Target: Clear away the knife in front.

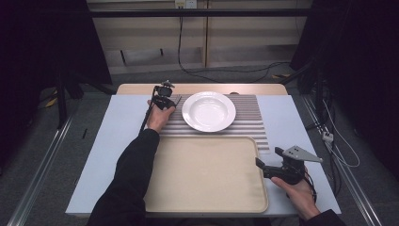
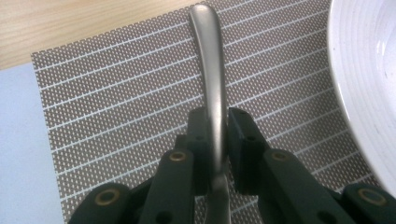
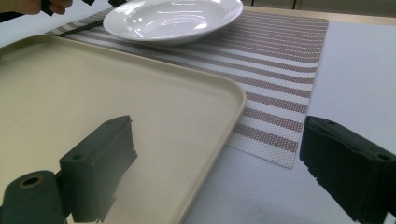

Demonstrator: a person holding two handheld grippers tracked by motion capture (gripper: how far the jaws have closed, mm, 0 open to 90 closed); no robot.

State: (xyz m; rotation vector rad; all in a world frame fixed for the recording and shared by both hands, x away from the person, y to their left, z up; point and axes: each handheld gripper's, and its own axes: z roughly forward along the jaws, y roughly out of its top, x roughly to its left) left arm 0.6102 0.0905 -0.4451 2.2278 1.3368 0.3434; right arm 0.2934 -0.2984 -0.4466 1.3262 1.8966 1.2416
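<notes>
L gripper point(image 2: 215, 140): clamped on metal utensil handle point(image 2: 211, 70), centre frame, lying on striped placemat point(image 2: 116, 93) left of white plate point(image 2: 369, 84). Likely light, stiff, slick; grip mid-handle. R gripper point(image 3: 215, 163): jaws apart, nothing held, over tray point(image 3: 140, 102) corner.

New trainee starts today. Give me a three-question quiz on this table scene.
1. True or false: the left gripper has its jaws closed on a metal utensil handle.
2. What lies under the white plate: A) beige tray, B) striped placemat, C) bare table?
3. Are the right gripper's jaws open or shut?

Key: 1. True. 2. B, the striped placemat. 3. Open, straddling the corner of the beige tray.
</notes>
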